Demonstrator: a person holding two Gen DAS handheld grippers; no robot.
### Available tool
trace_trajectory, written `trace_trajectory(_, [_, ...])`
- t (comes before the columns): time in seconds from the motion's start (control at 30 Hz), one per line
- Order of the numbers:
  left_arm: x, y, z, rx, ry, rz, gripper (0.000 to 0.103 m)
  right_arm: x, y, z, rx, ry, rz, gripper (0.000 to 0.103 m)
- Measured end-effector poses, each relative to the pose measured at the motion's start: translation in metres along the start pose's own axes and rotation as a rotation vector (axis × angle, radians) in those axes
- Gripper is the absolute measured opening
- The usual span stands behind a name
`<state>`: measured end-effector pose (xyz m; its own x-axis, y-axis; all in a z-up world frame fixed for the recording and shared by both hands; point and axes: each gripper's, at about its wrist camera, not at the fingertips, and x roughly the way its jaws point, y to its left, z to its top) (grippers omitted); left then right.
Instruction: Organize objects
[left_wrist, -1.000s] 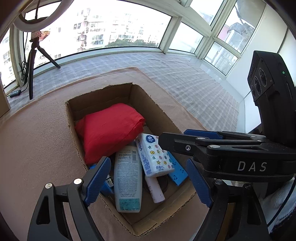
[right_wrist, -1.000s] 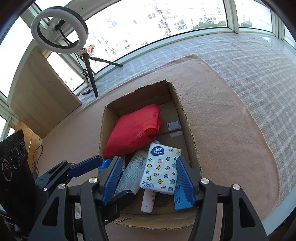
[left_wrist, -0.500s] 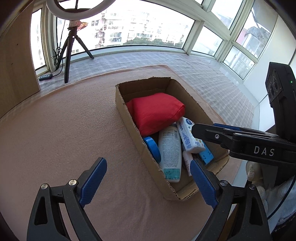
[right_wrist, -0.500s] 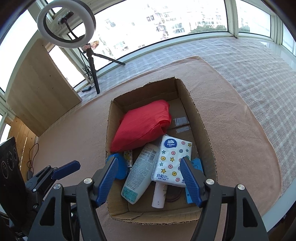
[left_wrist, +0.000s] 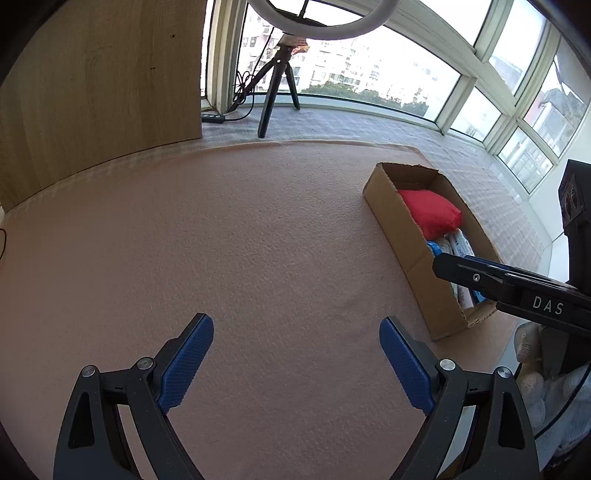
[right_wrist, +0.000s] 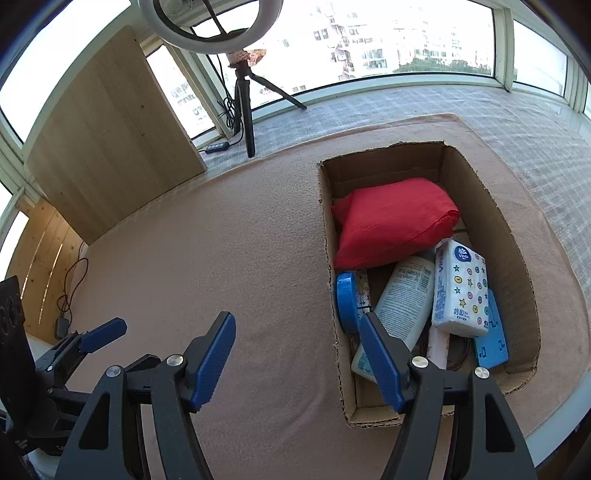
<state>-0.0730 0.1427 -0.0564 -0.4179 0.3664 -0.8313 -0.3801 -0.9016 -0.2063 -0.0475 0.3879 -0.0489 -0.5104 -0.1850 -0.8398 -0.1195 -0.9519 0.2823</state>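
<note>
Two grippers: left gripper (left_wrist: 295, 354) and right gripper (right_wrist: 297, 356), both empty, jaws spread wide, blue ribbed pads on black frames.
Left position: over bare mat (left_wrist: 229, 236), well apart from box; likely idle, nothing loose in reach.
Right position: just beside box's near left corner, one pad overlapping its rim in view; not touching contents as far as can be told.
Box (right_wrist: 517, 258): brown corrugated cardboard, open top, torn flap edges, on mat near table's right edge.
Pouch (right_wrist: 391, 221): red, soft, pillow-shaped, matte cloth or crinkled film; at far end, probably placed flat to save room.
Tissue pack (right_wrist: 460, 290): white film, coloured dots and stars; resting on top of other items, slightly tilted.
Bottle (right_wrist: 402, 306): white plastic, printed label, lying on its side, foot toward near wall.
Lid (right_wrist: 347, 301): blue, round, standing on edge against left wall.
Blue card (right_wrist: 491, 339): flat, rigid-looking, against right wall under tissue pack.
Mat: pinkish, felt-like nap, no loose objects visible.
Task state: seemingly finished or nearly so; all visible goods inside box.
</note>
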Motion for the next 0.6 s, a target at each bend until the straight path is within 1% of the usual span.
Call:
trace_trajectory(0.17, [-0.019,0.043,-0.015,-0.036,-0.009,0.065,0.094,0.008,0.041,-0.010,-0.061,0.002,-0.002,0.066])
trace_trajectory(0.3, [-0.030,0.071,-0.030,-0.074,-0.010,0.098,0.094,0.011,0.071,-0.020,-0.107,-0.004,-0.006,0.066])
trace_trajectory(0.6, [-0.050,0.111,-0.063,-0.131,-0.002,0.169,0.094,0.016,0.123,-0.044,-0.213,-0.036,-0.039,0.066])
